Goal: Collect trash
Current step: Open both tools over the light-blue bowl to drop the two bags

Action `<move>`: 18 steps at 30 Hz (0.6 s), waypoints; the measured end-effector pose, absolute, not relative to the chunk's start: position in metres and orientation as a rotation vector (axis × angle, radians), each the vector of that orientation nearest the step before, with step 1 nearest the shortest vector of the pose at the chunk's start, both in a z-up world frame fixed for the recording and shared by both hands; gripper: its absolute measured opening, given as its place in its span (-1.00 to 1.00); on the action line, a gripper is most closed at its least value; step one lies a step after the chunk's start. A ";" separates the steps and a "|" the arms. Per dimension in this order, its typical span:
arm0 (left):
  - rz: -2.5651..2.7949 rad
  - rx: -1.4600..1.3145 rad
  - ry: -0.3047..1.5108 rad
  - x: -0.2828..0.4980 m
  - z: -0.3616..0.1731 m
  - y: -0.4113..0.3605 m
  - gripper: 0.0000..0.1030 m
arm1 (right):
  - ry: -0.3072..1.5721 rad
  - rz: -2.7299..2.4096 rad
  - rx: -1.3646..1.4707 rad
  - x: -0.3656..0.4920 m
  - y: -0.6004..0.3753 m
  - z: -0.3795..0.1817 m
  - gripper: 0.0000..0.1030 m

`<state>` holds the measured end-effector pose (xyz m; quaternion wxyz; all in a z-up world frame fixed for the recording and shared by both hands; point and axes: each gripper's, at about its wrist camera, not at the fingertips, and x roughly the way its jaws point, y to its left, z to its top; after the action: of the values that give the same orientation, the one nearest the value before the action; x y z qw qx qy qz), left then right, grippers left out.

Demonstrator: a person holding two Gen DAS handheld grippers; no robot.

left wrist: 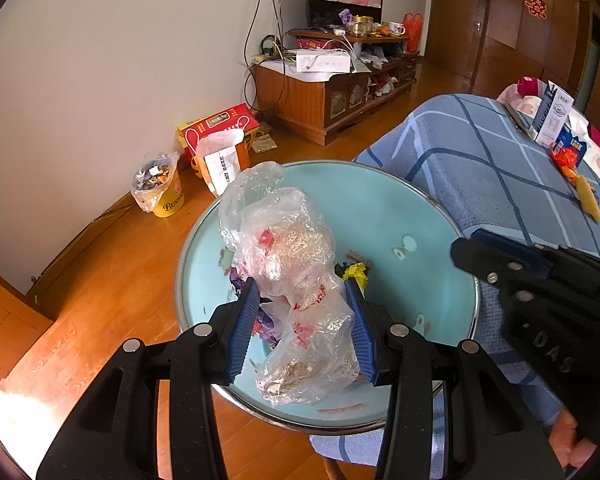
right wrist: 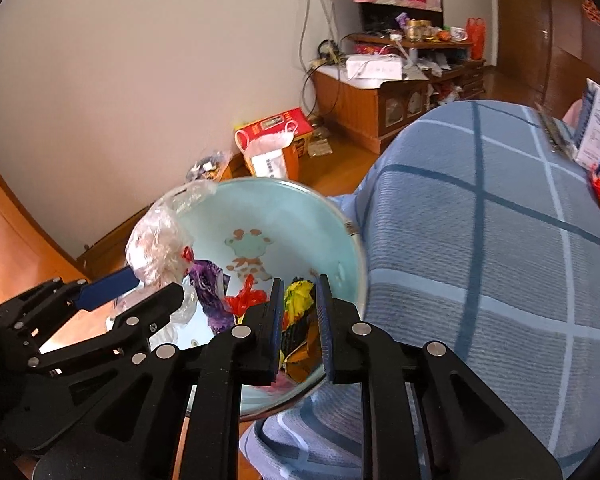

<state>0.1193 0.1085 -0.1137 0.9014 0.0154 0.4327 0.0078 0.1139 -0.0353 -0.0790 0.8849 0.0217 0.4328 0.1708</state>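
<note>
Both grippers angle steeply down over a round light-blue table (left wrist: 380, 208) set against a blue checked bedspread (left wrist: 480, 160). A bare hand (left wrist: 572, 436) shows at the lower right edge of the left wrist view, behind the right gripper's black frame.

A crumpled clear plastic bag (left wrist: 296, 280) with red print stands up from the table near its middle, something pale and lumpy showing through it. Beside it on the tabletop lie a purple wrapper (right wrist: 210, 292), a red scrap (right wrist: 246, 298) and a yellow crumpled wrapper (right wrist: 298, 294).

The left gripper (left wrist: 306, 292) has its blue pads against both sides of the bag, gripping it about halfway open. The right gripper (right wrist: 300, 300) stands with only a narrow gap; the yellow wrapper shows in that gap, though whether the pads touch it is hard to tell from this angle.
</note>
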 end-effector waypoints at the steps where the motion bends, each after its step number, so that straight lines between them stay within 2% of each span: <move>1: 0.015 0.035 0.897 0.119 -0.115 0.108 -0.16 | 0.895 0.350 0.049 0.111 -0.037 -0.078 -0.67; 4: 0.009 0.031 0.921 0.120 -0.119 0.107 -0.16 | 0.873 0.318 0.063 0.106 -0.044 -0.074 -0.62; 7: 0.010 0.041 0.936 0.119 -0.122 0.106 -0.10 | 0.846 0.286 0.089 0.100 -0.053 -0.069 -0.31; 9: 0.017 0.044 0.938 0.118 -0.122 0.107 0.02 | 0.833 0.267 0.101 0.098 -0.059 -0.066 -0.03; 13: 0.023 0.046 0.932 0.115 -0.118 0.106 0.18 | 0.801 0.235 0.136 0.092 -0.069 -0.060 0.15; 18: 0.042 0.052 0.916 0.113 -0.112 0.105 0.46 | 0.766 0.205 0.147 0.083 -0.076 -0.053 0.48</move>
<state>0.1129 0.1053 -0.1116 0.8964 0.0251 0.4420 0.0205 0.0829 -0.0761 -0.0526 0.9198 0.0715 0.3728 0.0999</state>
